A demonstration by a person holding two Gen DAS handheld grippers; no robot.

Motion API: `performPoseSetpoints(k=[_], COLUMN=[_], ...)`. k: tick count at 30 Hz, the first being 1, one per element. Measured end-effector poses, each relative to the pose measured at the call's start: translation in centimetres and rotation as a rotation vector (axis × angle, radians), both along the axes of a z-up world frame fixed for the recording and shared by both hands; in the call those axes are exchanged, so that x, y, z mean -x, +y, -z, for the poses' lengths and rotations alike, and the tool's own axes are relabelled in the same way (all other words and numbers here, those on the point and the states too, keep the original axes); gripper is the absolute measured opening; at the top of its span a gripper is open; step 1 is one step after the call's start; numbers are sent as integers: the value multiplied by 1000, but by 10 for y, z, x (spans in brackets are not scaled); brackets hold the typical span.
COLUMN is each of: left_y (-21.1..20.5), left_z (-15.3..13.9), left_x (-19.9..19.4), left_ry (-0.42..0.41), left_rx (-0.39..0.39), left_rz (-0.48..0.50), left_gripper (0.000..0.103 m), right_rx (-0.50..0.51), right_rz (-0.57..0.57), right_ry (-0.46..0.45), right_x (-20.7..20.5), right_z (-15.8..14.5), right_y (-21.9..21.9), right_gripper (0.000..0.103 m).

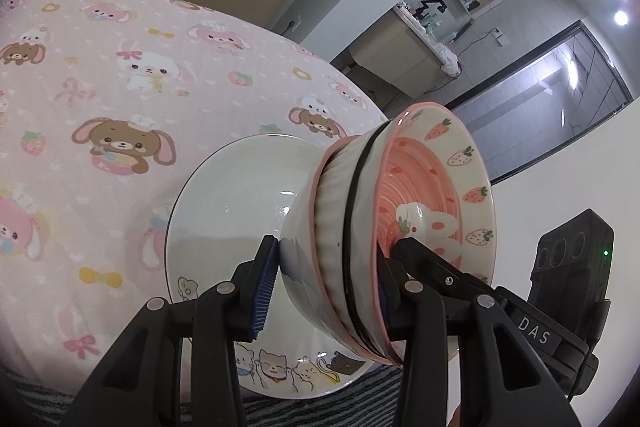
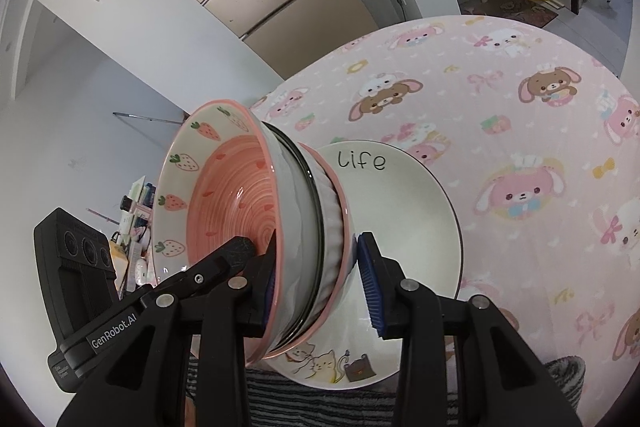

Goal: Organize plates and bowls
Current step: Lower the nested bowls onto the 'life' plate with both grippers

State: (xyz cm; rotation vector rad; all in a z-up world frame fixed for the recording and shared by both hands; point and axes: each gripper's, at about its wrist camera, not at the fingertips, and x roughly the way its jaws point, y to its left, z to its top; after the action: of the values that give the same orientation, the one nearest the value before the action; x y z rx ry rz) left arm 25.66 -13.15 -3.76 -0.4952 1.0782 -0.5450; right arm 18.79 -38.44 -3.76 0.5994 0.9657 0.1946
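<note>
Both tongs, left (image 1: 324,291) and right (image 2: 316,281), stand partly open, each clamping the nested bowl stack (image 1: 360,227); strawberry bowl (image 2: 224,195) innermost, white plate (image 2: 400,211) beyond.

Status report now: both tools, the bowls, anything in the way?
Left tool and right tool clamp the bowl stack. Stack above white plate. No obstacle seen.

Glossy glazed ceramic on the stacked bowls (image 1: 360,227), top one ringed with fine ridges. Smooth, shiny white glaze on the plate (image 2: 404,211). Soft matt printed cloth over the table (image 1: 120,87). Matt black plastic gripper fingers (image 2: 416,311), ribbed blue rubbery pads (image 1: 264,291), small bright metal rivets.
</note>
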Motion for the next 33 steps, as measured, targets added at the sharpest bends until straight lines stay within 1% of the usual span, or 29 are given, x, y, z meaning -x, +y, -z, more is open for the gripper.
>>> performPoseSetpoints(k=[5,12,24,33], left_y=[-3,-6,-13,-16], left_z=[8,14,23,23], left_x=[-3,-4,-6,-7], left_ry=[10,16,31,6], left_rx=[-17,-28,-43,-51], left_rz=[8,12,24,31], left_gripper=[44,45,46,46], right_rx=[6,40,38,37], right_rz=[-2,-7,1,-5], right_ry=[15,22,45,27], right_x=[-3,-3,-3,-2], right_z=[9,13,23,25], right_y=[1,5,2,3], right_gripper=[35,35,35,36])
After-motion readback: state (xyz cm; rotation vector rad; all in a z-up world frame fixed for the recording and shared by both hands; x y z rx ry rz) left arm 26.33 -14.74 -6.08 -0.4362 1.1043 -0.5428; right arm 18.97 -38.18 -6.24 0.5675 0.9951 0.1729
